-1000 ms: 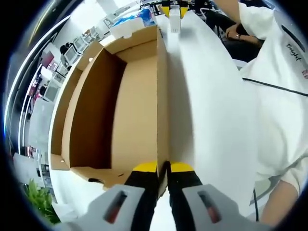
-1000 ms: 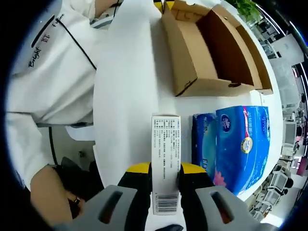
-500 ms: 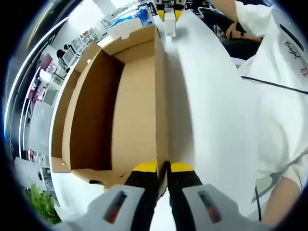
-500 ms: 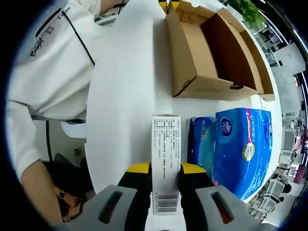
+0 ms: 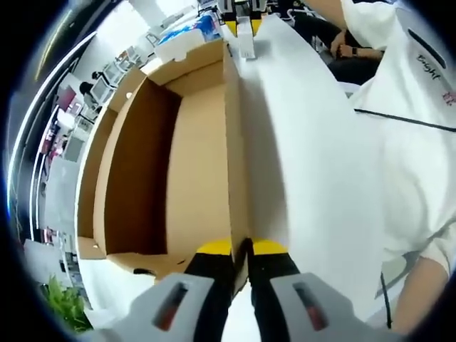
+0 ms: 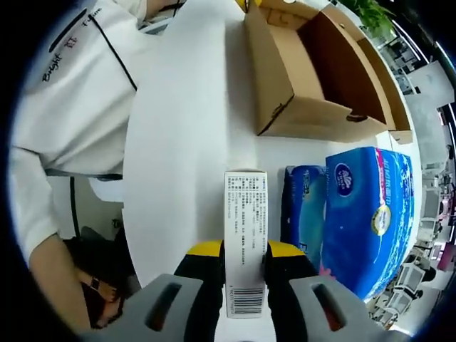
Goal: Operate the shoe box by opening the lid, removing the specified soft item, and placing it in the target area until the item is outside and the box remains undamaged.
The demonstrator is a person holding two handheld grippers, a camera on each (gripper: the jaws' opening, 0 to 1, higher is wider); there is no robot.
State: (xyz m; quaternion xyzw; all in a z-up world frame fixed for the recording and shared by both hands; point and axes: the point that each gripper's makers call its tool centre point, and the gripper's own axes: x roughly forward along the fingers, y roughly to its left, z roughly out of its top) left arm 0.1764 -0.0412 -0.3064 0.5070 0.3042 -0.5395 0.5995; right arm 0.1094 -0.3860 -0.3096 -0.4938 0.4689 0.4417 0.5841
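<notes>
- Clamping the near wall of the open cardboard shoe box (image 5: 192, 178), your left gripper (image 5: 242, 249) has its yellow-tipped jaws closed on the wall's top edge, one jaw inside the box and one outside.
- Your right gripper (image 6: 244, 251) has its jaws closed on a narrow white carton (image 6: 246, 235) with printed text on its face and a barcode at the near end; the carton stands out forward between the jaws.
- In the left gripper view, the shoe box interior is bare brown cardboard, with its floor and far walls visible. The lid cannot be identified in either view.
- In the left gripper view, your right gripper (image 5: 245, 16) appears at the top, beyond the far end of the box, with the white carton (image 5: 246, 39) in its jaws.
- In the right gripper view, the shoe box (image 6: 320, 78) sits on the white bench (image 6: 185, 142), ahead of the carton and to its right.
- A blue soft pack of tissues (image 6: 367, 214) lies on the bench just right of the carton, outside the box and near its end wall. A second, lighter blue pack (image 6: 303, 206) lies against it on the carton side.
- Your white sleeve (image 6: 71, 121) and forearm show at the left of the right gripper view.
- A green plant (image 5: 64, 303) shows at the lower left of the left gripper view.
</notes>
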